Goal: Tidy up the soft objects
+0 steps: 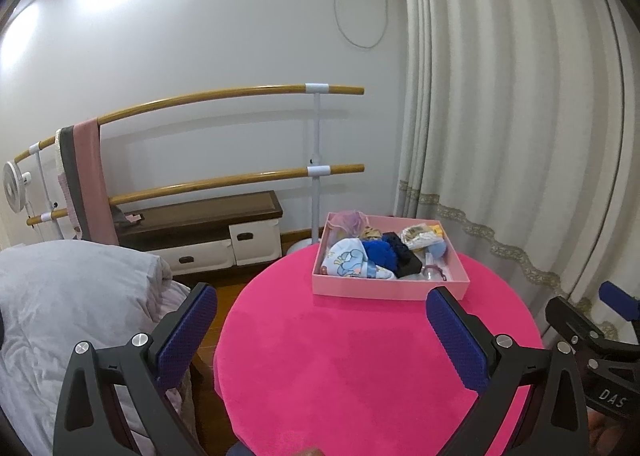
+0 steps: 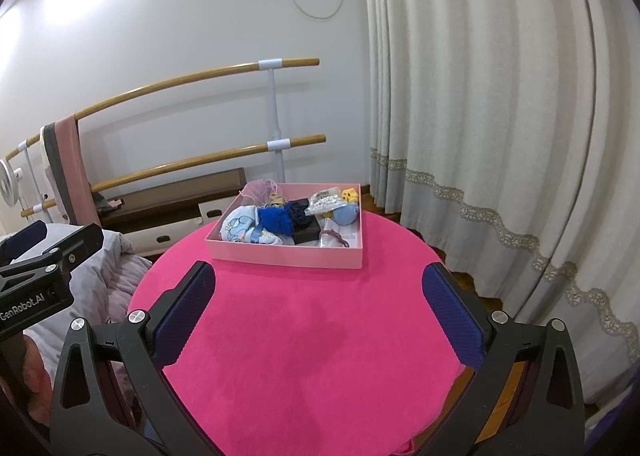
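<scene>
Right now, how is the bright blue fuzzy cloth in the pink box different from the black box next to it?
The bright blue fuzzy cloth is crumpled and soft-looking; the black box is flat-sided with straight edges. The cloth is vivid blue, the box plain black. The cloth sits more toward the middle-left of the pink box, the black box to its right. Both lie inside the pink box, touching or nearly so.
</scene>
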Tool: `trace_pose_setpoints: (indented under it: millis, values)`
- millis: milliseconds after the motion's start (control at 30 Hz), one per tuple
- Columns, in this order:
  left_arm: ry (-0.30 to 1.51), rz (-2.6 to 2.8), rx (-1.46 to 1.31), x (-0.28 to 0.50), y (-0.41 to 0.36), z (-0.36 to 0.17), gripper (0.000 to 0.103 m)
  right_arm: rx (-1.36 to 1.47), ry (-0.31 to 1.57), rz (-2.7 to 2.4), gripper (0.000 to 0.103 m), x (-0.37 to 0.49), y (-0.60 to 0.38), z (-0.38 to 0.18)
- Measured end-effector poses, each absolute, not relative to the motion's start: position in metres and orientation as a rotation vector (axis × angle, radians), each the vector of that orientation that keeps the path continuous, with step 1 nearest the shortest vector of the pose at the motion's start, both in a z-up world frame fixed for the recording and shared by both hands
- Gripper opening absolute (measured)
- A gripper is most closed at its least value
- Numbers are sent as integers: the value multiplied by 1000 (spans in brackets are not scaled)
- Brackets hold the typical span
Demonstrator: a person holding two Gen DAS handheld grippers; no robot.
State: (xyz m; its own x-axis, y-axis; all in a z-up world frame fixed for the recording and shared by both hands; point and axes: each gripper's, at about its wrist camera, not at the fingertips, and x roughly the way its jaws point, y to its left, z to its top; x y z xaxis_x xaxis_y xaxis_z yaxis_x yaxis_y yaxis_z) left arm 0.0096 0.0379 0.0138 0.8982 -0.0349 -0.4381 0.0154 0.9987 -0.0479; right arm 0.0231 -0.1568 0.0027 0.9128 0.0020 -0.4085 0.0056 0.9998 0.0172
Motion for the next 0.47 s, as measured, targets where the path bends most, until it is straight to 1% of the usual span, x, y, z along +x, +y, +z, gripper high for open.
trace_pose_setpoints:
  millis: [467]
  values:
    - [448,-30,-41,12,36,12,103,21,412,-15,103,31,-162,2]
